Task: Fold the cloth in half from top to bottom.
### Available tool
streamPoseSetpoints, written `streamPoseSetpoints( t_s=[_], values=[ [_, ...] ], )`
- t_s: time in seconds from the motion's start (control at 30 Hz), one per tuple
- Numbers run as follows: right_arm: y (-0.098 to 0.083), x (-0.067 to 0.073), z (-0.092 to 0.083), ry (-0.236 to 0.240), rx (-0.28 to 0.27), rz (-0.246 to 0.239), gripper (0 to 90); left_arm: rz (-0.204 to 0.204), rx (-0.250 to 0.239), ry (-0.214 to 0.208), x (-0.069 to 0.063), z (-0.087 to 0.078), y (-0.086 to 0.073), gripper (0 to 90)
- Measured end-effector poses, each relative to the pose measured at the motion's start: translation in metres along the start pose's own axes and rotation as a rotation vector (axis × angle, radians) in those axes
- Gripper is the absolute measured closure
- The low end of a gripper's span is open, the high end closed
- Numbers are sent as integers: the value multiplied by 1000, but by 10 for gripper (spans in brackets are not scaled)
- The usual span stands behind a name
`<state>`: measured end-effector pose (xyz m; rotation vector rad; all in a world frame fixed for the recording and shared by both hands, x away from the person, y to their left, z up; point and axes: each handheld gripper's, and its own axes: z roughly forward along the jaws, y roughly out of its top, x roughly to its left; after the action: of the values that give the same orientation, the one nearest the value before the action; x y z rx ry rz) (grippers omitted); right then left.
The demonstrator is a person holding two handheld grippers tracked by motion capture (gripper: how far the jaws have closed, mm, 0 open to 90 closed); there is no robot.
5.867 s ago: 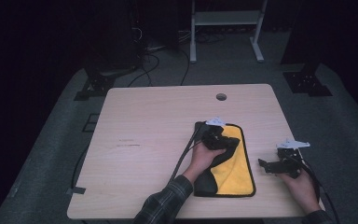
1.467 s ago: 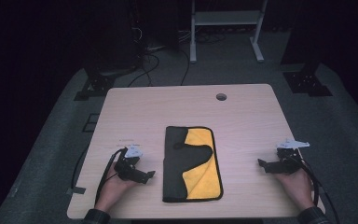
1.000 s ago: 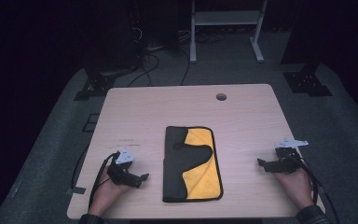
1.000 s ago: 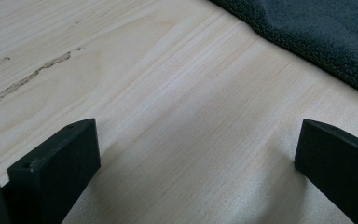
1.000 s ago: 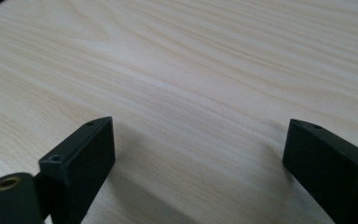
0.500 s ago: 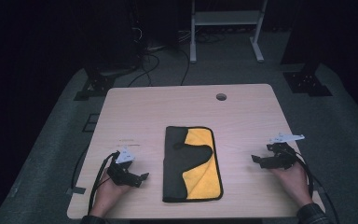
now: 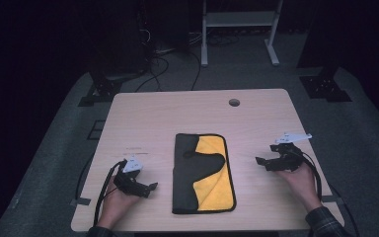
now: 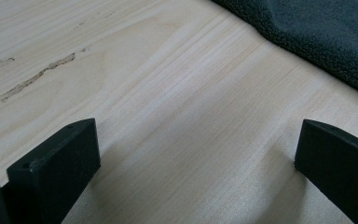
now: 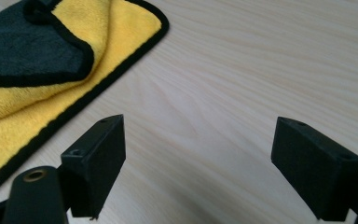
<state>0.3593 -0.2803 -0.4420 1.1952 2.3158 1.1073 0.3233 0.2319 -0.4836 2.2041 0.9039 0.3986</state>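
Observation:
A folded cloth [image 7: 202, 172], yellow on one side and dark grey on the other with black trim, lies flat in the middle of the wooden table [image 7: 177, 113]. My left gripper [image 7: 150, 187] rests low on the table to the cloth's left, jaws wide open with bare wood between them. The cloth's dark edge [image 8: 326, 37] shows at the upper right of the left gripper view. My right gripper [image 7: 259, 161] hovers to the cloth's right, open and holding nothing. In the right gripper view the cloth [image 9: 51, 60] sits upper left of the jaws.
A round cable hole [image 7: 234, 102] sits near the table's far edge. Beyond the table stand a white frame [image 7: 237, 29] and dark stand bases [image 7: 325, 86] on the grey floor. Cables trail from both grippers over the near edge.
The left gripper let go of the cloth and drew back to the near left. In the last half second the right gripper shifted slightly left and forward; the cloth lies still.

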Motion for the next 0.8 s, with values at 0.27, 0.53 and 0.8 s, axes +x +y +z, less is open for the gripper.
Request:
streamPoseSetpoints(
  t_s=[0.27, 0.53, 0.8],
  values=[
    [19, 16, 14, 64, -17, -38, 246, 1, 1, -1, 1, 0, 0, 0],
    [34, 31, 27, 132, -30, -75, 310, -5, 0, 4, 1, 0, 0, 0],
    [51, 48, 43, 185, -38, -114, 336, -7, 0, 5, 1, 0, 0, 0]
  ],
)
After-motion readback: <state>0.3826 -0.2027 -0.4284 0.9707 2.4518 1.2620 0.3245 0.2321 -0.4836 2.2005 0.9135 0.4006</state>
